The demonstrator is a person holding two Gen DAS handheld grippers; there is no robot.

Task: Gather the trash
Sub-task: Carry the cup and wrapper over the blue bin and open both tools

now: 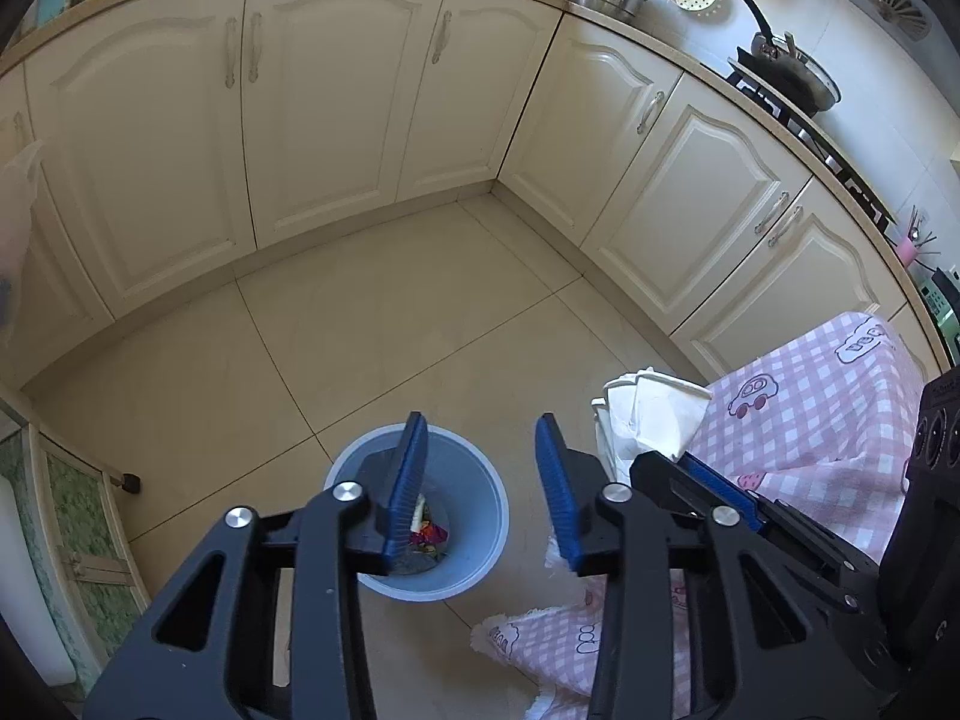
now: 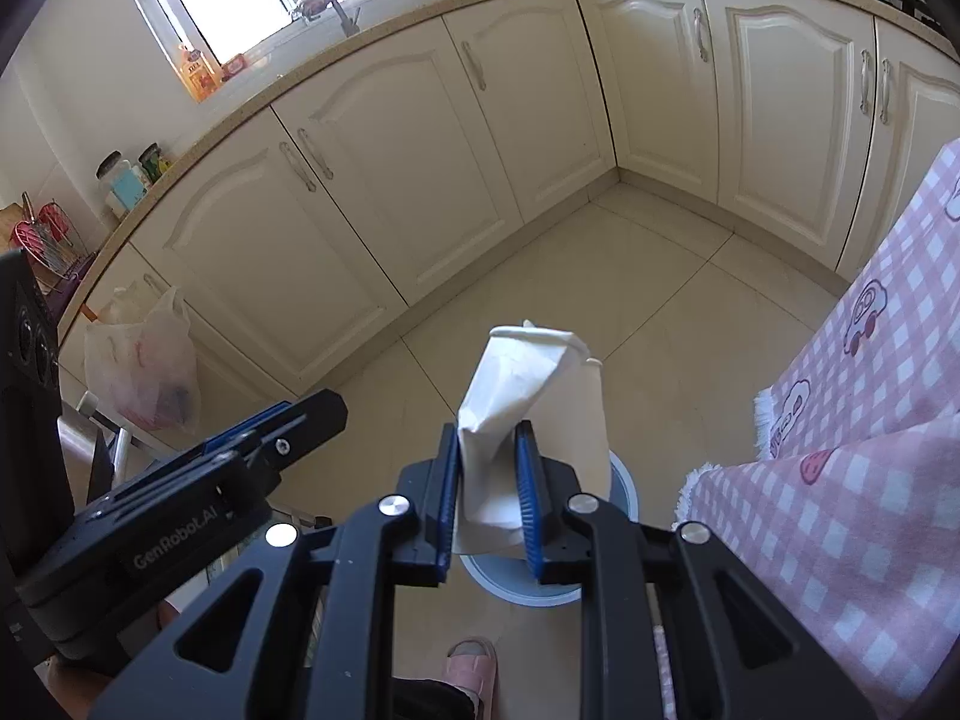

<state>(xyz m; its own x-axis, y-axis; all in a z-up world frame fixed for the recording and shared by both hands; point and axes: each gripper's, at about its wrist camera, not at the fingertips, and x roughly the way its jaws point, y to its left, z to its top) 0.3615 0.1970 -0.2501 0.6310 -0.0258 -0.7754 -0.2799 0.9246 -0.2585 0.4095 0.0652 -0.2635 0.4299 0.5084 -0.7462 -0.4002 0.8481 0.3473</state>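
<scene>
We had the blue bin point(image 1: 474, 516) on the tile floor point(image 1: 390, 330), w/ colourful wrappers point(image 1: 429, 534) at the bottom. Our left gripper point(image 1: 480, 480) hung over it, jaws apart & nothing betw. them. Our right gripper point(image 2: 489, 480) was pinched on a crumpled white paper cup point(image 2: 522, 396), held above the bin's rim, just beside the pink checked cloth point(image 2: 870, 420). A plastic bag point(image 2: 144, 360) w/ stuff inside hung by the cabinets point(image 2: 372, 180); contents unclear.

L gripper point(image 1: 480, 486): fingers point(image 1: 408, 480) parted, nothing between them, pitched fwd and down. R gripper point(image 2: 487, 492): fingers point(image 2: 447, 492) nearly together, pressing on white paper, pitched down. Both side by side, close.
</scene>
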